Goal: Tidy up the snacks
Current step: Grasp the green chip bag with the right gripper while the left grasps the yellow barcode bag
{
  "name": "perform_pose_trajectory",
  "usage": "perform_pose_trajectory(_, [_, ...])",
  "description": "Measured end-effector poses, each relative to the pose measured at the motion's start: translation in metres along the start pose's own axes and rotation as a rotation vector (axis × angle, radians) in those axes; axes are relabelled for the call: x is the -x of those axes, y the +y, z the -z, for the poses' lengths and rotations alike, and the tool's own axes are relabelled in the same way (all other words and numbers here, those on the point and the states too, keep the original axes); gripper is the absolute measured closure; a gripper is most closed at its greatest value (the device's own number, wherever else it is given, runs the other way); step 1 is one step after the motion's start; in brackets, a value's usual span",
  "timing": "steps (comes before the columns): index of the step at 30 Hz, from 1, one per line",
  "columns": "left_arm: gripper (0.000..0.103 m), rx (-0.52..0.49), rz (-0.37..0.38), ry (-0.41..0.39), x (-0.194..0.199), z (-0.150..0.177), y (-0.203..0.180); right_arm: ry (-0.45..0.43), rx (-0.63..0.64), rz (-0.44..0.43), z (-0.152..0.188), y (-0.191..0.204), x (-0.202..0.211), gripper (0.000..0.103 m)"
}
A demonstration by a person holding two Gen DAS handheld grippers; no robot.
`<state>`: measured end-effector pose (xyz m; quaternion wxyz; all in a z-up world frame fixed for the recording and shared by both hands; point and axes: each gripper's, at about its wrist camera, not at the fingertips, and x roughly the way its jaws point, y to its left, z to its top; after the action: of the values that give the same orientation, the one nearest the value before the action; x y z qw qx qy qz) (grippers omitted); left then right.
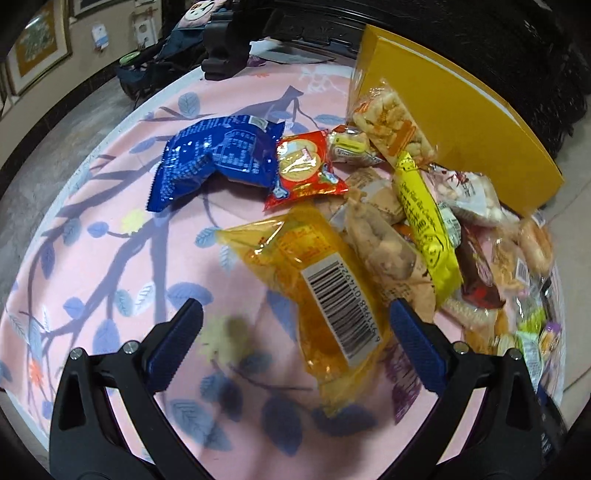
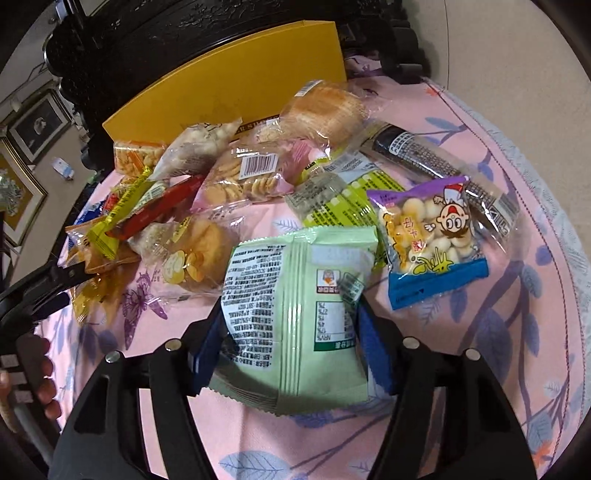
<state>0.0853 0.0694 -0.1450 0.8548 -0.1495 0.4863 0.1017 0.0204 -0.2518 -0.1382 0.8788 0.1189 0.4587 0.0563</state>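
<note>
My left gripper is open above the pink cloth, its jaws on either side of the near end of an orange-yellow barcode packet, not closed on it. A blue packet and a red cracker packet lie beyond. My right gripper is shut on a pale green snack packet, held just above the cloth. A purple-and-blue ball-biscuit packet lies right of it. The snack pile lies in front of the yellow box, which also shows in the left wrist view.
The table wears a pink leaf-print cloth. A dark carved chair back stands behind the box. The left gripper shows at the right wrist view's left edge. A black clamp sits at the table's far edge. Bare cloth lies at right.
</note>
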Motion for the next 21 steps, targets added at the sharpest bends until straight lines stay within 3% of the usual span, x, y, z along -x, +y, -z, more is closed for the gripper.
perform_pose_trajectory(2, [0.002,-0.009,0.004,-0.007,-0.006,-0.005,-0.010,-0.003,0.009,0.002,-0.002,0.001,-0.005,0.035])
perform_pose_trajectory(5, [0.002,-0.068,-0.051,0.024,-0.021,-0.007,-0.021,-0.004,0.037,0.021,-0.006,0.008,-0.012,0.034])
perform_pose_trajectory(7, [0.009,-0.082,-0.062,0.030,-0.028,-0.006,-0.020,0.000,0.059,0.047,-0.008,0.014,-0.018,0.034])
perform_pose_trajectory(8, [0.032,-0.093,-0.085,-0.001,-0.024,-0.003,-0.019,-0.004,0.076,0.067,-0.008,0.018,-0.019,0.034])
perform_pose_trajectory(9, [0.046,-0.099,-0.105,-0.029,-0.020,-0.001,-0.018,-0.009,0.083,0.077,-0.008,0.019,-0.021,0.036])
perform_pose_trajectory(10, [0.060,-0.096,-0.077,-0.036,-0.016,0.001,-0.014,-0.020,0.092,0.092,-0.006,0.021,-0.021,0.037])
perform_pose_trajectory(11, [0.063,-0.078,-0.045,-0.026,-0.014,0.001,-0.010,-0.027,0.102,0.110,-0.004,0.022,-0.021,0.041])
perform_pose_trajectory(14, [0.065,-0.046,0.009,-0.014,-0.009,0.003,0.002,-0.032,0.056,0.080,-0.003,0.015,-0.016,0.055])
perform_pose_trajectory(15, [0.065,-0.044,0.017,-0.011,-0.007,0.005,0.003,-0.029,0.015,0.045,-0.002,0.009,-0.011,0.057])
perform_pose_trajectory(21, [0.066,-0.080,0.095,-0.053,0.030,0.026,0.010,-0.064,-0.023,0.017,0.008,0.008,0.021,0.058])
